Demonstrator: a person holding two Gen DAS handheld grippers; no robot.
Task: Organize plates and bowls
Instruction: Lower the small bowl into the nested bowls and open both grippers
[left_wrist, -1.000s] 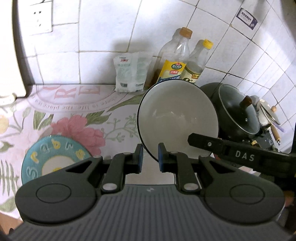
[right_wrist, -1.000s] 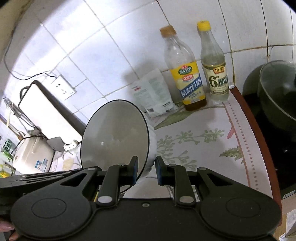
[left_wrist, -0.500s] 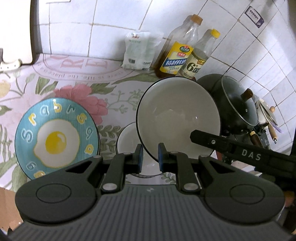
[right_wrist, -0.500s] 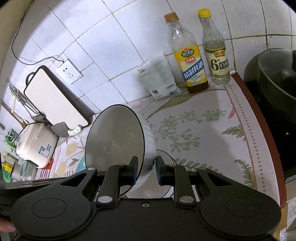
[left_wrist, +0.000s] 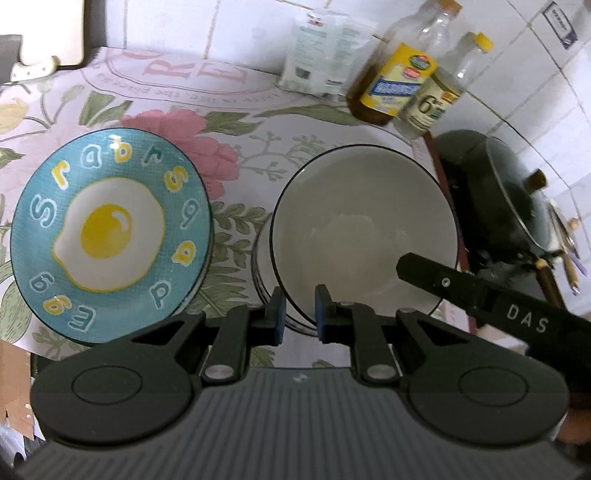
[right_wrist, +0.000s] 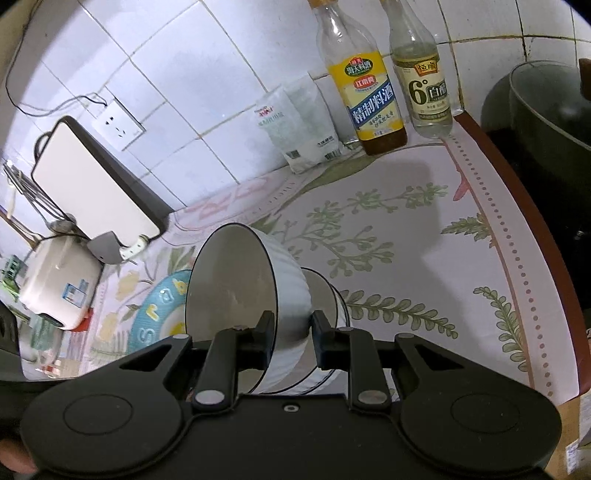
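A white ribbed bowl with a dark rim is held over the counter, gripped at its rim by both grippers. My left gripper is shut on its near rim. My right gripper is shut on the same bowl, which tilts on its side. A second white bowl stands on the counter just below it, partly hidden; it also shows in the left wrist view. A blue plate with a fried-egg picture lies to the left, also visible in the right wrist view.
Two bottles and a white bag stand at the tiled back wall. A dark lidded pot sits on the stove to the right. A white appliance and a leaning board are at the left.
The held bowl has come down towards the counter and now sits just above the second bowl. Both grippers moved with it and tilted downwards; the blue plate has come fully into view.
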